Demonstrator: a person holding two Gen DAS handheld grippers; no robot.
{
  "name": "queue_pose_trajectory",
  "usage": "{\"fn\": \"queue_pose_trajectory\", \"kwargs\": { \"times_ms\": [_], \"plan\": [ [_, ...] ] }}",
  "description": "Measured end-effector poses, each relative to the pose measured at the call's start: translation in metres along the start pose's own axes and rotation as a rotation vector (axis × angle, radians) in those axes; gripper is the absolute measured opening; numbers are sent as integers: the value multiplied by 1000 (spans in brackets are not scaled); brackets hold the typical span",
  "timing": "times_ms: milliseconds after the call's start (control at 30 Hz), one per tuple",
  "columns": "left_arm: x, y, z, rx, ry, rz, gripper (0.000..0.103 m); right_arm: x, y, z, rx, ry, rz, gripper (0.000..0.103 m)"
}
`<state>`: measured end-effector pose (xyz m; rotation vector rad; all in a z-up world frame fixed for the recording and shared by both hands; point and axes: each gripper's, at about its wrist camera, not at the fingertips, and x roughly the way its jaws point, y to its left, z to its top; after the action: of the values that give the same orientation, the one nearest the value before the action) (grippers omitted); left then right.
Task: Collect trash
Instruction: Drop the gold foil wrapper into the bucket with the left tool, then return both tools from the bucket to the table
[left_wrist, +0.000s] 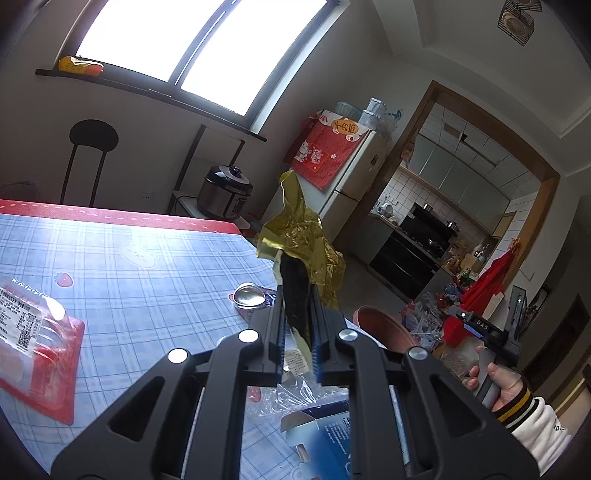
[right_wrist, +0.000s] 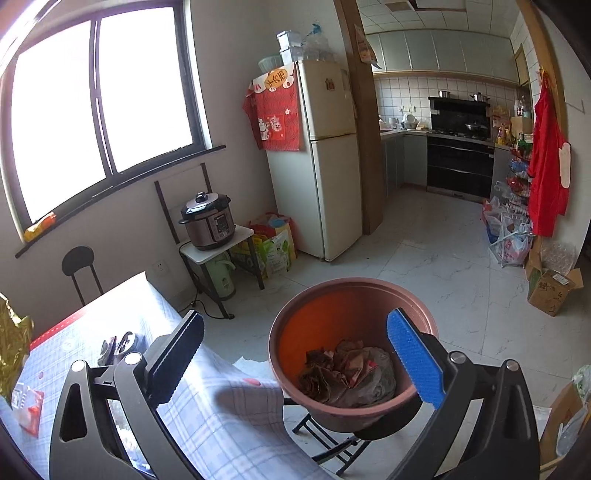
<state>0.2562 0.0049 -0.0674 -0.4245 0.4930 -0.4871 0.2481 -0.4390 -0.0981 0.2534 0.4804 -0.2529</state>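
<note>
My left gripper (left_wrist: 297, 295) is shut on a crumpled gold and black foil wrapper (left_wrist: 299, 229), which sticks up above the table's far corner. The same wrapper shows at the left edge of the right wrist view (right_wrist: 11, 343). A brown round bin (right_wrist: 351, 286) stands on a black folding stool beside the table, with crumpled brown paper and plastic (right_wrist: 351, 373) in its bottom. My right gripper (right_wrist: 295, 317) hangs over the bin's near rim, jaws wide apart with nothing between the pads. A hand (left_wrist: 498, 380) holds its handle.
On the plaid tablecloth (left_wrist: 147, 266) lie a red plastic tray pack (left_wrist: 37, 350), a metal can (left_wrist: 249, 295), clear plastic film (left_wrist: 288, 398) and a blue carton (left_wrist: 325, 435). A pressure cooker (right_wrist: 208, 221) on a stand and a fridge (right_wrist: 321, 158) stand behind.
</note>
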Motion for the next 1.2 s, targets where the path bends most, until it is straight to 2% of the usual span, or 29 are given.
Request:
{"fn": "queue_pose_trajectory", "kwargs": {
  "times_ms": [267,433,700,933,967,1000,1067,1133,1167,1200],
  "plan": [
    [28,-80,6,105,37,-38,15,-50,-41,-4,-10,-38,35,97],
    [71,-147,7,167,68,-73,15,-68,-77,-7,-12,-57,34,97],
    [190,-250,-16,241,183,-116,15,-70,-142,-18,-1,-43,-7,97],
    [293,-304,-38,257,278,-126,17,-67,-193,-33,58,-22,-40,97],
    [302,-311,-42,271,286,-129,25,-66,-197,-35,63,-16,-51,97],
    [308,-316,-45,283,290,-140,58,-65,-201,-37,66,-11,-60,97],
    [308,-321,-47,285,263,-159,92,-65,-204,-40,72,-1,-69,97],
    [300,-327,-52,306,238,-170,94,-68,-204,-43,75,8,-72,97],
    [297,-327,-52,324,241,-163,98,-70,-203,-44,75,10,-75,97],
    [292,-327,-53,341,240,-149,97,-73,-200,-45,73,9,-82,97]
  ]
}}
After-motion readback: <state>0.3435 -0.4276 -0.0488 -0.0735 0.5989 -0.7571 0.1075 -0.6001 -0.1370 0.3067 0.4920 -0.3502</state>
